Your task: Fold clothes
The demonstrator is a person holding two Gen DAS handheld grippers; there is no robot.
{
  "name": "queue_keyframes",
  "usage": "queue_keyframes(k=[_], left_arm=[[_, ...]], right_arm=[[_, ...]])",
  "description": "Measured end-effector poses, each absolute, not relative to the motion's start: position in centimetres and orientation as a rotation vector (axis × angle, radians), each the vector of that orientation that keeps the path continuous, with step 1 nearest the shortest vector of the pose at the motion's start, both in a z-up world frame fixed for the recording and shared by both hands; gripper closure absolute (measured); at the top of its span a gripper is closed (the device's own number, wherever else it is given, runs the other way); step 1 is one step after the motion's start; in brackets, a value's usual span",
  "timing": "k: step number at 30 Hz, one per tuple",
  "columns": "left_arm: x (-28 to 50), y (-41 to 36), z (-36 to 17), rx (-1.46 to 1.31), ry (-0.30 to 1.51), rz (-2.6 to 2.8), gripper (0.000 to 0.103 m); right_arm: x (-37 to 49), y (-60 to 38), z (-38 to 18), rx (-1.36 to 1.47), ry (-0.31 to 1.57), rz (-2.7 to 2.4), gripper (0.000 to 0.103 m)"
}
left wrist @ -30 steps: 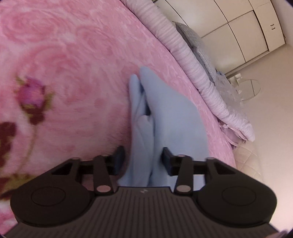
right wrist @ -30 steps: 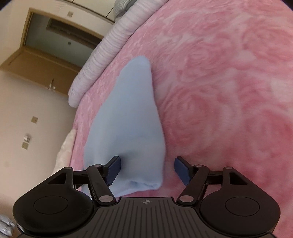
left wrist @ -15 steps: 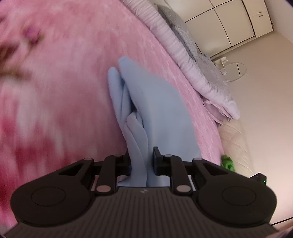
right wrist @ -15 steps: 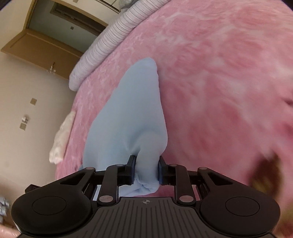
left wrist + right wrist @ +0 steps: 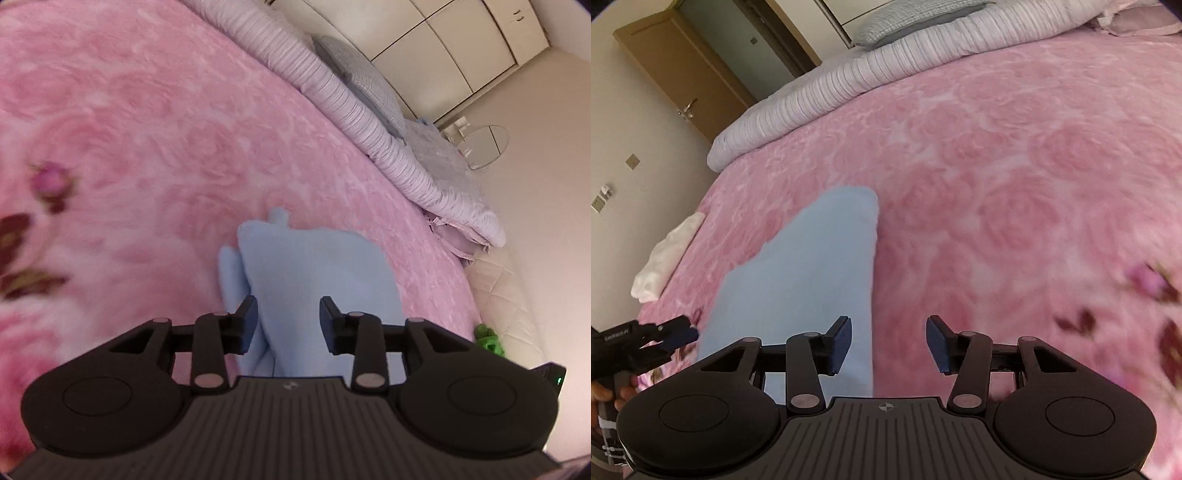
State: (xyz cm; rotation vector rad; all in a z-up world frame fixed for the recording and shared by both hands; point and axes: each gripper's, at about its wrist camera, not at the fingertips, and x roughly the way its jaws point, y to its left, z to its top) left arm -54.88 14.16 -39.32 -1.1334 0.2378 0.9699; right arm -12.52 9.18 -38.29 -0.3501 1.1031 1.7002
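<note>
Now, the bed (image 5: 1015,155) fills both views, spread with a plush pink rose blanket (image 5: 155,122); a striped lilac duvet (image 5: 354,110) is rolled along its far edge with a grey pillow (image 5: 358,77) on top; and there on the blanket, near the bed's side edge, lies the pale blue garment (image 5: 317,273), already doubled into a long narrow shape, flat in the right wrist view (image 5: 809,266), with a small tab poking out at its far end and loose layers bunched along one side in the left wrist view.

It looks like thin, soft cloth, light and floppy; I judge it will sag and slide off itself if lifted by one layer only, and the fleecy blanket will probably drag at it a little; nothing fragile here.

The left tongs (image 5: 288,319) are released, jaws apart, hovering over the near end with cloth showing between them; the right tongs (image 5: 888,341) are likewise spread wide, one jaw over the garment's long edge, the other over bare blanket; neither grips anything.

Best hold, to my eye: pinch every layer together at the two near corners, one pair of tongs each, so the fold travels as one; beware that bunched side, which may splay; a white cloth (image 5: 670,254) sits well apart at the bed's edge.
</note>
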Motion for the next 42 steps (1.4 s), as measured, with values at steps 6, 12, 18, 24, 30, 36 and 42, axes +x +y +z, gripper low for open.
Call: queue_keyframes(k=[6, 12, 18, 24, 30, 36, 42], left_arm=[[-53.8, 16.0, -40.5, -1.095, 0.201, 0.938, 0.095], [-54.1, 15.9, -41.1, -1.0, 0.213, 0.95, 0.096], [-54.6, 15.4, -43.0, -1.054, 0.221, 1.014, 0.089], [-56.2, 11.4, -38.6, -1.004, 0.244, 1.098, 0.088], [-57.2, 5.5, -37.9, -1.083, 0.245, 1.052, 0.088], [-56.7, 3.9, -39.6, -1.084, 0.25, 1.083, 0.094], [-57.5, 4.0, -39.4, -1.092, 0.195, 1.077, 0.094]], right_arm=[[-13.6, 11.7, -40.8, -0.344, 1.144, 1.698, 0.054], [-14.6, 12.5, -41.0, -0.362, 1.098, 1.734, 0.054], [-16.0, 12.4, -41.4, -0.397, 1.081, 1.745, 0.054], [-15.6, 10.0, -39.5, -0.402, 1.015, 1.725, 0.054], [-15.7, 5.5, -38.1, -0.436, 0.96, 1.744, 0.054], [-15.9, 3.1, -38.0, -0.446, 0.978, 1.74, 0.054], [-17.3, 2.7, -36.2, -0.487, 0.867, 1.766, 0.054]])
